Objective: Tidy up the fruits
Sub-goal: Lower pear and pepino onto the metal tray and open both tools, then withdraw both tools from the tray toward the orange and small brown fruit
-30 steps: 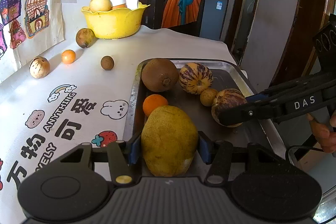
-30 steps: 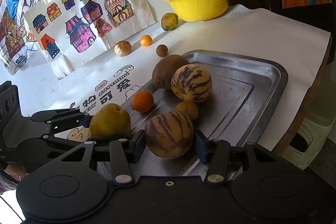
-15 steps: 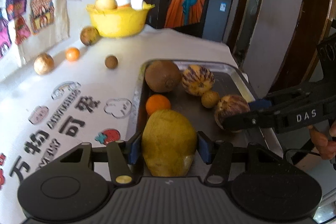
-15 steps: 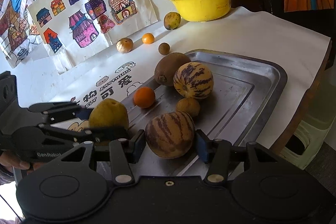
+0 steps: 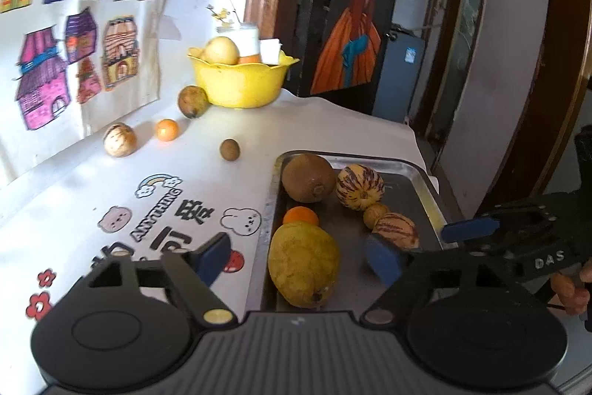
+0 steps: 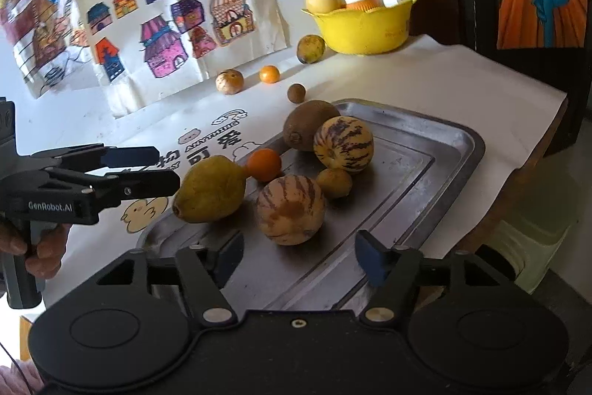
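A steel tray (image 6: 425,150) holds several fruits. The large yellow fruit (image 5: 303,265) lies at the tray's near left corner, between the widening fingers of my left gripper (image 5: 298,260), and the blue pads stand clear of it. The brown-striped melon (image 6: 291,210) rests on the tray just ahead of my right gripper (image 6: 299,258), whose jaws are also opening with nothing pressed between them. Behind it sit an orange (image 6: 263,164), a small yellow fruit (image 6: 335,182), a purple-striped melon (image 6: 343,144) and a brown fruit (image 6: 307,128). The left gripper (image 6: 159,169) shows beside the yellow fruit.
A yellow bowl (image 5: 240,80) with fruit and cups stands at the back by the wall of drawings. Loose on the printed tablecloth are a green-brown fruit (image 5: 192,101), a small orange (image 5: 166,129), a pale round fruit (image 5: 119,144) and a small brown one (image 5: 229,149). The table edge runs just right of the tray.
Both grippers were shut on their fruits; now both have let go and drawn back a little. The yellow fruit and striped melon stay on the tray.
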A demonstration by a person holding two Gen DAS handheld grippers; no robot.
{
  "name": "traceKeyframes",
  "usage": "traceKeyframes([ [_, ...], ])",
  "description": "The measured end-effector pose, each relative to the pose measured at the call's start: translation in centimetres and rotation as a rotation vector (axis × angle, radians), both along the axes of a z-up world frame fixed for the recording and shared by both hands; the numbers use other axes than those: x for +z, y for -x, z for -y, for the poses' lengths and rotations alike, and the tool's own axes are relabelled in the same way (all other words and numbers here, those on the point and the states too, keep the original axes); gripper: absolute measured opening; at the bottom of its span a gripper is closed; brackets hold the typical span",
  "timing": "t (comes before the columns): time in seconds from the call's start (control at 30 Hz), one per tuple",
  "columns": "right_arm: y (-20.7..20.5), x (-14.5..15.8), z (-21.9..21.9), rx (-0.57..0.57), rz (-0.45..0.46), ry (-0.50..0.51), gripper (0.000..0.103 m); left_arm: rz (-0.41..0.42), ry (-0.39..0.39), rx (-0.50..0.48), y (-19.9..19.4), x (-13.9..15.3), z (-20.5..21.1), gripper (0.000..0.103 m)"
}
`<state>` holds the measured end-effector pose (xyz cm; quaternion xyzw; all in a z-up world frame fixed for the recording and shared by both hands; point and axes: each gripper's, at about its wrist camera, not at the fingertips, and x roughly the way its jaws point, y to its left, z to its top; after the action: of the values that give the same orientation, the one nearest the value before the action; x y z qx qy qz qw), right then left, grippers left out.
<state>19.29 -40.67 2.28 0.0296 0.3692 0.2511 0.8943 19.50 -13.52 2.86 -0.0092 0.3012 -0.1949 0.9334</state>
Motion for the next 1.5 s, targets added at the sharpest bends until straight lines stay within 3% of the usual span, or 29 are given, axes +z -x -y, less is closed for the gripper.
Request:
traceKeyframes([
  [0.13, 1.9, 0.8, -0.5, 0.027, 0.04, 0.036, 0.086, -0.012, 0.02, 0.027, 0.9, -0.2, -1.0, 0.1],
  [0.3, 4.1, 1.3, -1.2, 0.06, 0.04, 0.083, 0.097, -0.023, 0.025, 0.033, 2.0, -0.7, -2.3, 0.102],
  [0.43, 5.6, 1.3, -2.0, 0.089, 0.006, 0.129, 0.1, -0.048, 0.007, 0.034, 2.6, -1.2, -3.5, 0.102],
  [0.77, 7.3, 1.5, -5.6, 0.171, -0.058, 0.225, 0.102, -0.097, -0.079, 0.039, 3.3, -2.3, -6.9, 0.102],
  [1.2, 5.4, 3.1, -10.3, 0.233, -0.082, 0.256, 0.102, -0.13, -0.064, 0.139, 2.1, -1.8, -12.0, 0.103],
  [1.33, 4.5, 4.9, -11.2, 0.247, -0.056, 0.261, 0.102, -0.104, -0.09, 0.156, 1.5, -0.8, -12.9, 0.103],
  [1.5, 2.6, 8.2, -12.4, 0.252, 0.069, 0.373, 0.102, -0.031, -0.12, 0.177, 0.0, 1.5, -13.6, 0.103],
])
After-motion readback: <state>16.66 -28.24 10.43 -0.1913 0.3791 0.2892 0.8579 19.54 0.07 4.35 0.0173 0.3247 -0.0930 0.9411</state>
